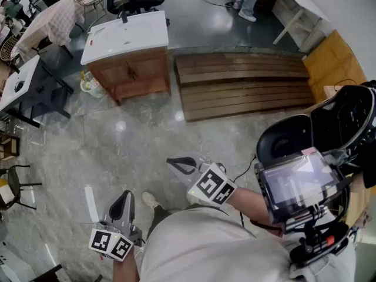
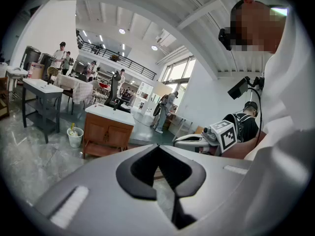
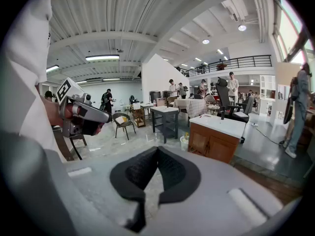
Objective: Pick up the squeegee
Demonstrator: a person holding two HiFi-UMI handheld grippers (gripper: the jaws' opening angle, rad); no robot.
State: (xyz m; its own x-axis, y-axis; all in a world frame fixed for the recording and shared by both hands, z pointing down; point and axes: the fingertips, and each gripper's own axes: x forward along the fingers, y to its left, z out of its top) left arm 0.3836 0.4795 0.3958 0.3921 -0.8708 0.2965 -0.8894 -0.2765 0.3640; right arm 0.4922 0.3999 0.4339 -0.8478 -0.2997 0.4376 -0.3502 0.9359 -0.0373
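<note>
Both claws were pressed together with nothing between them. The left claw and right claw hung over the stone floor, well short of the wooden vanity cabinet. A small white bucket stood on the floor just beside the cabinet's left end. Something yellowish poked out of it, too small to identify. A small red-marked item on the cabinet's white top was equally unclear. The squeegee could not be made out in any view. The person's torso hid the floor nearest them.
</note>
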